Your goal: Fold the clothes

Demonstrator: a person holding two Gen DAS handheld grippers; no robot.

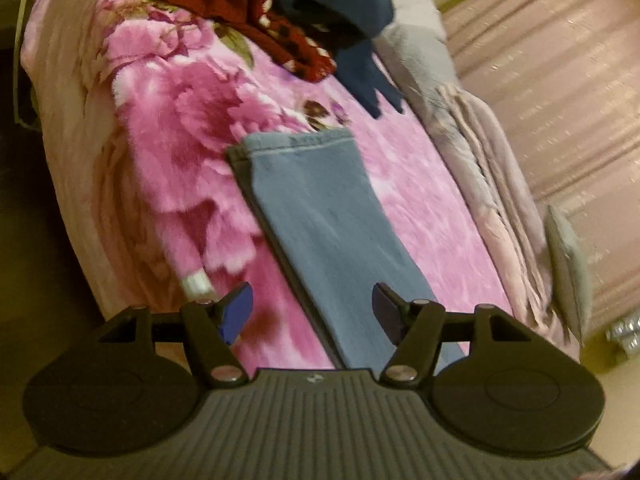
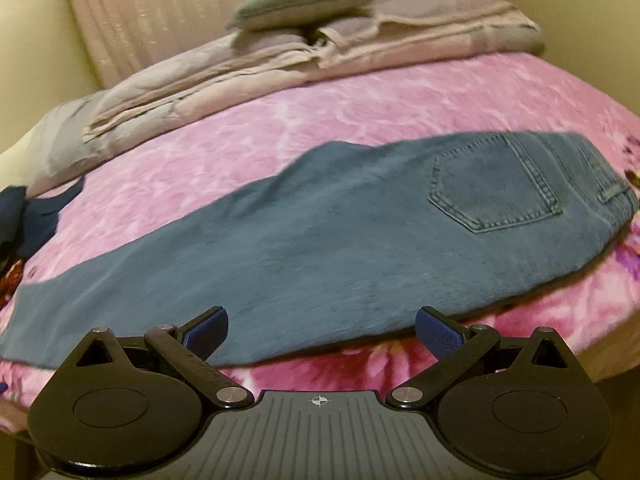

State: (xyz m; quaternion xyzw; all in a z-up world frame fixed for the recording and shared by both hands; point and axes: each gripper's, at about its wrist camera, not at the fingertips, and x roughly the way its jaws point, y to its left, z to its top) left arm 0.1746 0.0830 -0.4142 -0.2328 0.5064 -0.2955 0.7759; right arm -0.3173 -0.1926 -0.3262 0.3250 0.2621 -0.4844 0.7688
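The blue denim jeans lie flat, legs doubled together, on the pink floral plush bed blanket. Both the left tool and right tool are released (nothing gripped); hem and waistband should be pinched squarely, then brought together

Bed w/ pink floral blanket; prob. curtain behind.

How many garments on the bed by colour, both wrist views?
Light blue, jeans laid flat: 1
Dark red, patterned garment in the pile: 1
Navy, garment in the pile: 1
Total: 3
The pile is crumpled and partly cut off at the frame edge, so more could be hidden there. Folded bedding and the cushion are not counted.
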